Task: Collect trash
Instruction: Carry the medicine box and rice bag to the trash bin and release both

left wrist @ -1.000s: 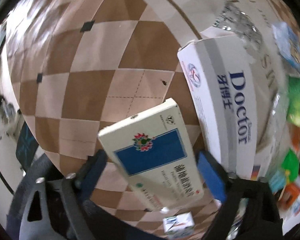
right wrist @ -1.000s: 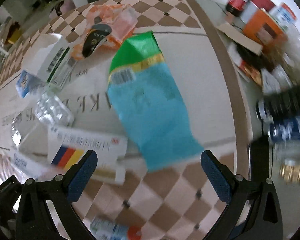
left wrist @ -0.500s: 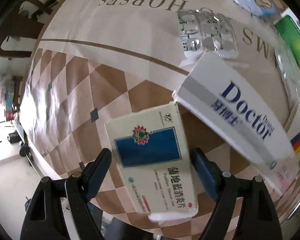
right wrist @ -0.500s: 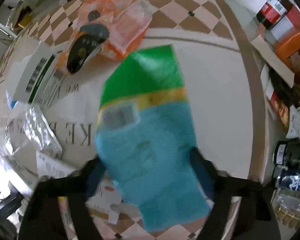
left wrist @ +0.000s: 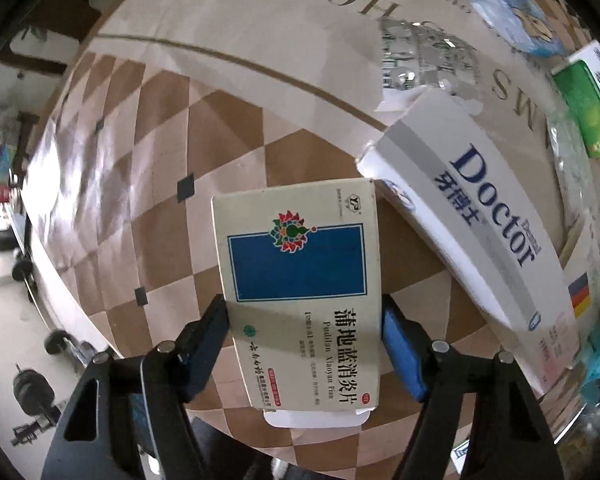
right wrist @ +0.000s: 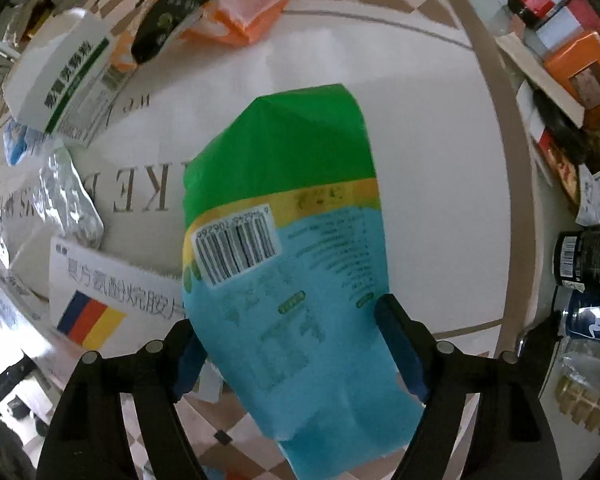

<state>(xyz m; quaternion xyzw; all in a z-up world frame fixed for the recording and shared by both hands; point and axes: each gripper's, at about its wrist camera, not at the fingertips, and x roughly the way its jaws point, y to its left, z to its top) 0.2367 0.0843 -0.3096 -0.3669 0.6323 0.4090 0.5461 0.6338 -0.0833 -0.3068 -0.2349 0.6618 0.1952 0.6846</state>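
Observation:
My left gripper is shut on a cream medicine box with a blue panel; both pads touch its sides near the table's checkered edge. A long white "Doctor" toothpaste box lies just to its right. My right gripper straddles a blue and green snack bag; the fingers press the bag's sides, so it is shut on it.
On the tablecloth: a white box with a flag mark, a white and green box, orange wrappers, foil blister packs. Jars, cans and boxes crowd the right edge.
Both grippers have closed from wide open onto their items. The left gripper swung over the table toward the medicine box. The right moved in around the snack bag.

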